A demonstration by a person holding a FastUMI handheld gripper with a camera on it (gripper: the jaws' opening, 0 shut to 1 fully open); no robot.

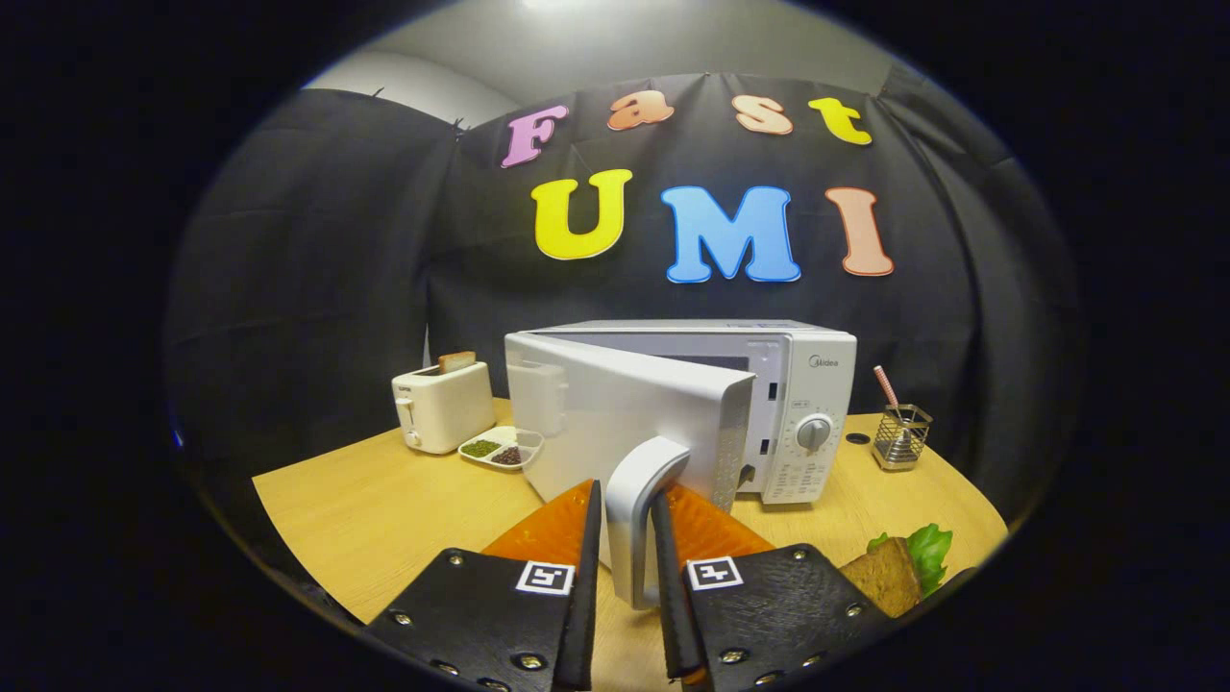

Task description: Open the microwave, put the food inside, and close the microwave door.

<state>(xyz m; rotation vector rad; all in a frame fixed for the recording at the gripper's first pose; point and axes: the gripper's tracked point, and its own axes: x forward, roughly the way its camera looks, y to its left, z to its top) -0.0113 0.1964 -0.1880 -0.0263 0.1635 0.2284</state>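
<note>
I have the gripper [625, 519] closed on the pale grey curved handle [642, 509] of the white microwave [812, 404]; both fingers press its sides, one on each flank. The white microwave door [625, 423] stands partly open, hinged on its left side, its free edge with the handle swung out toward me. A dark strip of the oven's inside shows above the door's top edge (too narrow for me to tell what is within).

The food, a sandwich of brown bread with a green lettuce leaf [903, 569], lies on the light wooden table [384, 509] just to the right of my right finger, near the table's front edge.

Left of the door sits a white toaster [442, 407] with a slice of toast standing in its slot, and a small white divided dish [502, 448] of green and dark grains lies between the toaster and the door, close to the door's hinge side. Right of the microwave, a wire mesh holder [901, 436] with a striped straw stands near the table's far right rim. Open tabletop lies to my left front.
</note>
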